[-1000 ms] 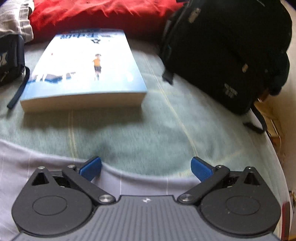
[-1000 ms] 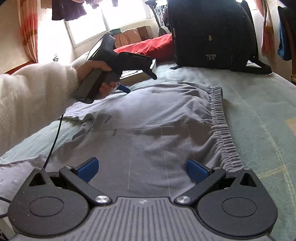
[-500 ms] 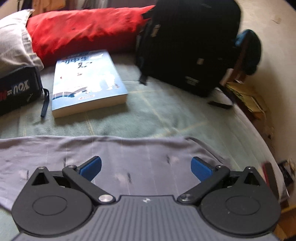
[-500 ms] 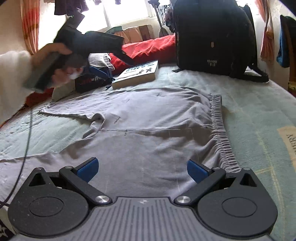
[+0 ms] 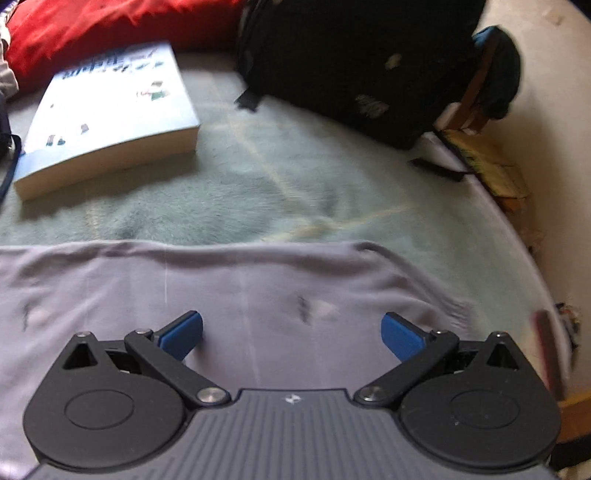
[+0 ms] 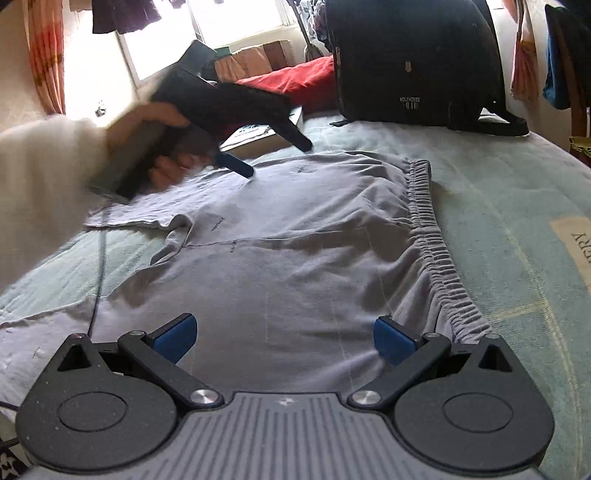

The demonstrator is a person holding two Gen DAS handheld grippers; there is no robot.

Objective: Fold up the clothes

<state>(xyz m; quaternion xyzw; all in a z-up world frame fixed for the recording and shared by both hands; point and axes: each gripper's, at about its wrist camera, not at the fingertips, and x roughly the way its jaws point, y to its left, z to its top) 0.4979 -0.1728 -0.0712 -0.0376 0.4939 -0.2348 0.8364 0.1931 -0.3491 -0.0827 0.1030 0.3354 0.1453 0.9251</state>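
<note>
The left gripper (image 6: 255, 158) has dropped from mid-air onto the far edge of the grey shorts (image 6: 295, 240); both grippers' jaws gape wide, holding nothing, so no fold is gripped.

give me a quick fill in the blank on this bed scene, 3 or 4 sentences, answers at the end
1. The grey shorts lie spread flat on the ____.
2. Both the left gripper and the right gripper have their jaws ____.
3. The book with the blue cover lies between the red pillow and the ____ backpack.
4. The elastic waistband runs along the shorts' ____ edge in the right wrist view.

Answers: bed; open; black; right
</note>
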